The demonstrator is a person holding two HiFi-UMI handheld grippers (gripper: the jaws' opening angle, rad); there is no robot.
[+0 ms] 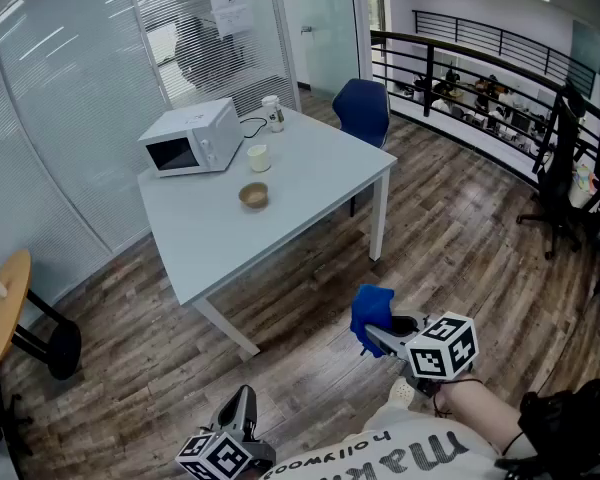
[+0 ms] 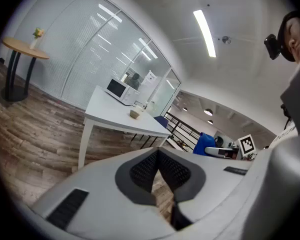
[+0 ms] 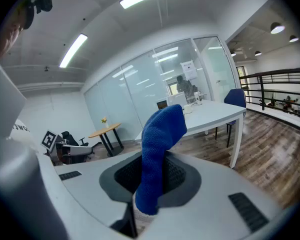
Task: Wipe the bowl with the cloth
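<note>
A small tan bowl sits near the middle of the white table, far ahead of both grippers. It shows again in the left gripper view as a small bowl on the table top. My right gripper is low at the right, over the floor, shut on a blue cloth. In the right gripper view the cloth stands up from between the jaws of my right gripper. My left gripper hangs at the bottom edge. Its jaws are shut with nothing between them.
A white microwave, a white cup and a taller cup stand on the table behind the bowl. A blue chair is at its far side. A round wooden side table stands left, a railing right.
</note>
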